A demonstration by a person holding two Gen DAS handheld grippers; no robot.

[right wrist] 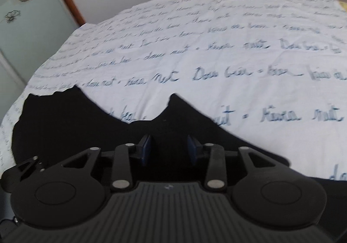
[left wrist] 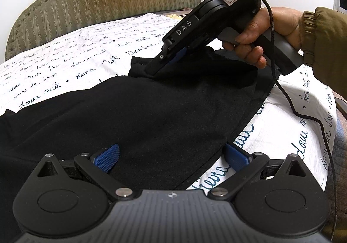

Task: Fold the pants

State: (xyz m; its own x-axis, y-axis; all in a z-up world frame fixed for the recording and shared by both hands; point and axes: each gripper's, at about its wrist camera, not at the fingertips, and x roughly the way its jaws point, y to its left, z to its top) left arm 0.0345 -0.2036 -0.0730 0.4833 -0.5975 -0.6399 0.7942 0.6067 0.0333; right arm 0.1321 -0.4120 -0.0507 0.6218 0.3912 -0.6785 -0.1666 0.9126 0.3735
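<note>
Black pants (left wrist: 151,117) lie spread on a bed's script-printed white sheet (left wrist: 65,56).
Left gripper (left wrist: 171,157) hovers low over the cloth, blue fingers (left wrist: 107,159) spread wide, holding nothing; right gripper (left wrist: 158,67), held by a hand (left wrist: 271,32), presses narrow fingers down into a raised fold, apparently pinching it.
</note>
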